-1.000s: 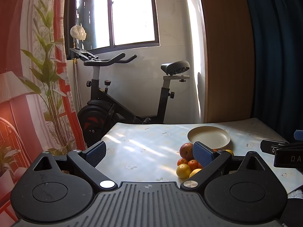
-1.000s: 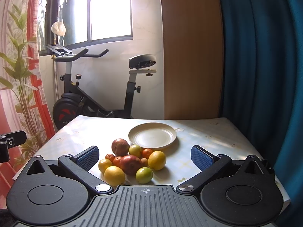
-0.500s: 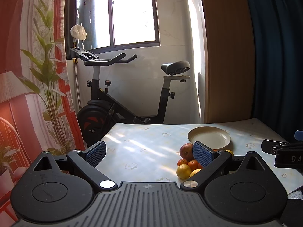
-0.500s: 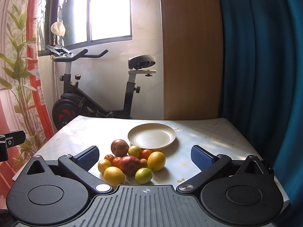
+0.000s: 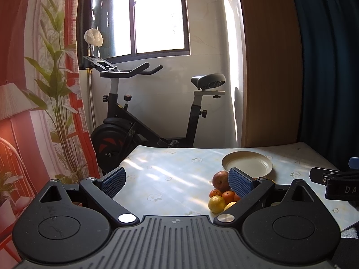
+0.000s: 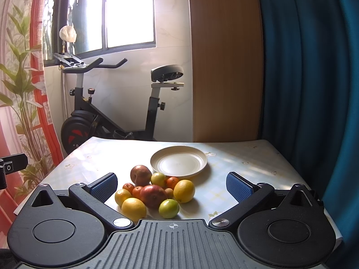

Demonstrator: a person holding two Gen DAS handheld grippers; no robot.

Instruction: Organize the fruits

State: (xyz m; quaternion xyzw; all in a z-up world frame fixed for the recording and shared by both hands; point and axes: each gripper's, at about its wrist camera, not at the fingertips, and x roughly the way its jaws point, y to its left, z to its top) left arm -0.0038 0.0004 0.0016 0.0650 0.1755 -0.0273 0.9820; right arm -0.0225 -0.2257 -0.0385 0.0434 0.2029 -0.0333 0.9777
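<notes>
A pile of fruit [image 6: 154, 190] lies on the table in front of an empty cream plate [image 6: 178, 161]: red apples, yellow lemons, green limes and small oranges. My right gripper [image 6: 171, 183] is open and empty, hovering just short of the pile. In the left wrist view the pile [image 5: 221, 191] and the plate [image 5: 247, 163] sit to the right, partly hidden by the right finger. My left gripper [image 5: 177, 180] is open and empty over bare tabletop left of the fruit.
The table [image 6: 235, 179] has a pale floral cloth. An exercise bike [image 6: 107, 121] stands behind its far edge under a window. A blue curtain [image 6: 309, 67] hangs at the right and a plant [image 5: 53, 103] stands at the left.
The right gripper has crept slightly closer to the fruit pile. The left gripper has barely moved.
</notes>
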